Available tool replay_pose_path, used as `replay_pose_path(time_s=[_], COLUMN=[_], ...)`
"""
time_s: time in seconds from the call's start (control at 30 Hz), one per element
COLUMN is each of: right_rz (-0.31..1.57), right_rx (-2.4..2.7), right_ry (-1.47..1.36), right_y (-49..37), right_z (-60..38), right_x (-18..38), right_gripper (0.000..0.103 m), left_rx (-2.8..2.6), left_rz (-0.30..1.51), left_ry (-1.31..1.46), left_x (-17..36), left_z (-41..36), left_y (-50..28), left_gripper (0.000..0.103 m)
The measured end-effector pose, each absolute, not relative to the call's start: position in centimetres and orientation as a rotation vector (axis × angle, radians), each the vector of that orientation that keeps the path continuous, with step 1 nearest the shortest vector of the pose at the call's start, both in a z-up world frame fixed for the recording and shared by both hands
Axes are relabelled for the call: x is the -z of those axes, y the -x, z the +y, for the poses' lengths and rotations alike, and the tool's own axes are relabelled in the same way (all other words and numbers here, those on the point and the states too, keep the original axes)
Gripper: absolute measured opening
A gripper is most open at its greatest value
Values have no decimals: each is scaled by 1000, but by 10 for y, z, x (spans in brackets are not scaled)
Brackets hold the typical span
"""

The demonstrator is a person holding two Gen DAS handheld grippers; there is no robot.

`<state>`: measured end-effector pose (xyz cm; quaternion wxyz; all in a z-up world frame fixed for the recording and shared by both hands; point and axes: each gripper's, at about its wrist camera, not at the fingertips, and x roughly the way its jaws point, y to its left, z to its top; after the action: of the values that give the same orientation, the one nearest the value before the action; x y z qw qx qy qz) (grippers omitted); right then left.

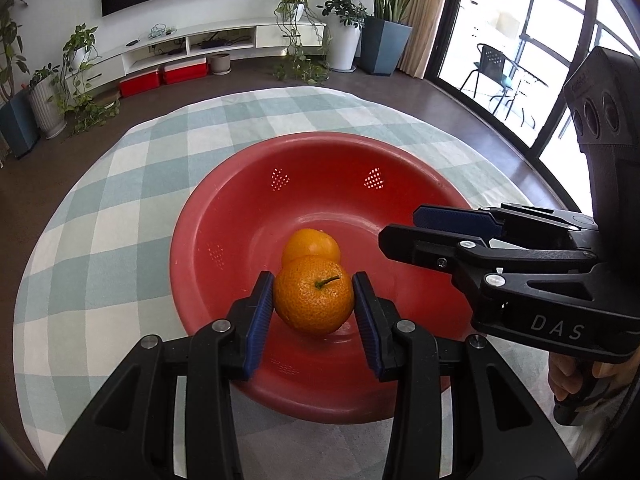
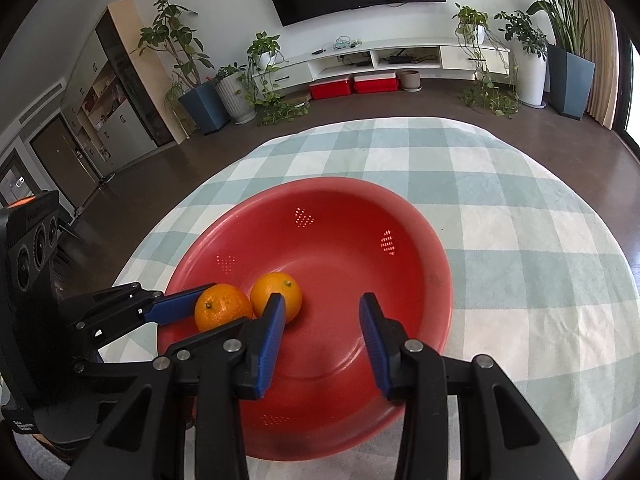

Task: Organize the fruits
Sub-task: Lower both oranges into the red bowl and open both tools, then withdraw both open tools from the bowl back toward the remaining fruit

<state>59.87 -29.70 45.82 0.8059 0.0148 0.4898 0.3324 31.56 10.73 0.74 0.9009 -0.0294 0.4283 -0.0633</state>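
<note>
A red colander bowl (image 1: 240, 216) sits on the checked tablecloth; it also shows in the right wrist view (image 2: 420, 240). My left gripper (image 1: 314, 300) is shut on an orange with a green stem (image 1: 314, 296), held low inside the bowl; the same orange shows in the right wrist view (image 2: 222, 306). A second orange (image 1: 310, 242) lies on the bowl floor just behind it, also in the right wrist view (image 2: 280, 290). My right gripper (image 2: 322, 320) is open and empty over the bowl, right of the oranges; in the left wrist view it (image 1: 404, 228) comes in from the right.
The round table wears a green and white checked cloth (image 2: 520, 220). Beyond it are a dark floor, a white TV unit (image 2: 400, 56), red boxes (image 2: 352, 84) and potted plants. Glass doors (image 1: 520, 60) stand at the right.
</note>
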Motion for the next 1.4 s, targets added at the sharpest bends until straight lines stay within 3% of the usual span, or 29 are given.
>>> replay_pose_path(time_s=[0.7, 1.4], right_rz=[986, 912], right_rx=[-705, -680], right_ry=[-15, -20], right_y=[-580, -502], right_z=[-306, -344], right_x=[-478, -497], right_gripper=[42, 47], left_rx=[121, 110], left_rz=[844, 792], left_ry=[39, 34], left_x=[-15, -33], left_z=[109, 93], left_y=[-307, -241], left_gripper=[39, 39])
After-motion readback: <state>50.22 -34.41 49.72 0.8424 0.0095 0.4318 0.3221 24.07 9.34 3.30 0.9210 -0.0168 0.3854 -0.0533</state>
